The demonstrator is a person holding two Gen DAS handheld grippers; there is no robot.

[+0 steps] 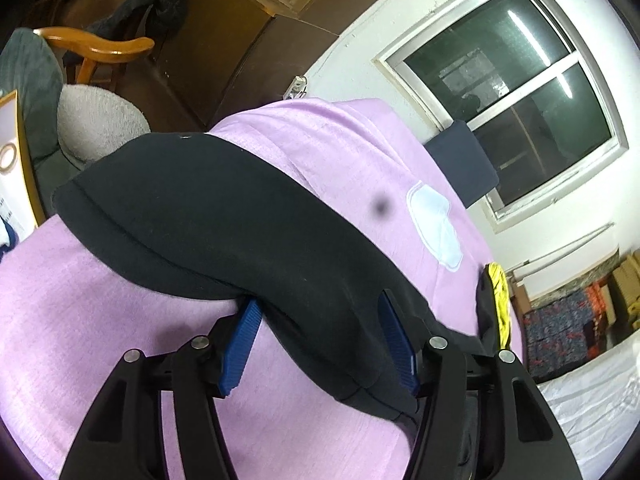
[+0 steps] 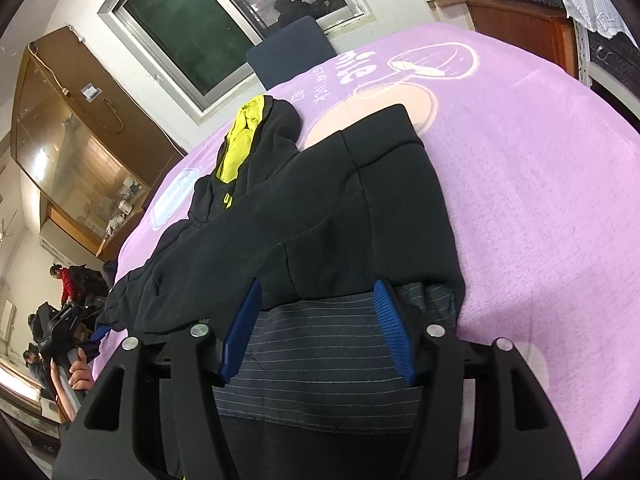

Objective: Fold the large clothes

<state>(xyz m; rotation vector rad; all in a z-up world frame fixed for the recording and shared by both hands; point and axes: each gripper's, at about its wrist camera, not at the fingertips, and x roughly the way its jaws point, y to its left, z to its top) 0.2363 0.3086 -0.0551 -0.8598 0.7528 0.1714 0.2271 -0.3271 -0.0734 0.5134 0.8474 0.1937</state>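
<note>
A black hoodie is spread on the purple blanket, its yellow-lined hood turned toward the far edge by the window. A sleeve is draped between the released fingers of the left gripper; the right gripper is spread over the striped hem, unclenched

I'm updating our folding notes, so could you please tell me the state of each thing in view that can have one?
black hoodie: partly folded on the purple blanket, sleeves laid over the body, ribbed hem exposed.
hood: lying open, yellow lining showing.
left gripper: open, with a sleeve draped between its pads.
right gripper: open, over the hem.
window: closed.
</note>
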